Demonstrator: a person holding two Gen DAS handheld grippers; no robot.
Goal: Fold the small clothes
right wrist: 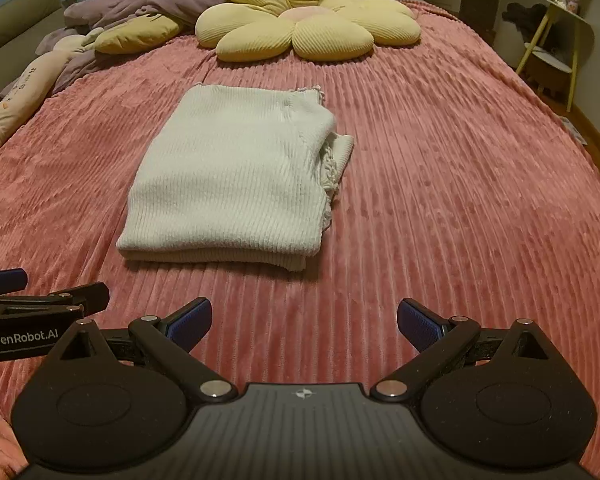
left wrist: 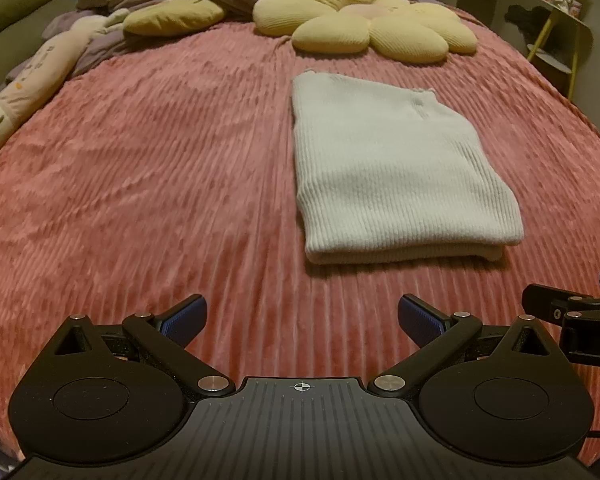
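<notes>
Pink bedspread [right wrist: 460, 180]; folded sweater [right wrist: 228, 176]; left gripper [right wrist: 4, 280] reads "GenRobot.AI".

Left tongs [left wrist: 302, 320] and right tongs [right wrist: 304, 322] side by side, low, level, both spread wide, empty.

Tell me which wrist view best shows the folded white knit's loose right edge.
The right wrist view: the white ribbed knit garment lies centred there, its bunched, frilly right-side layers exposed. The left wrist view shows the garment farther right, its top and near fold only, that edge hidden.
</notes>
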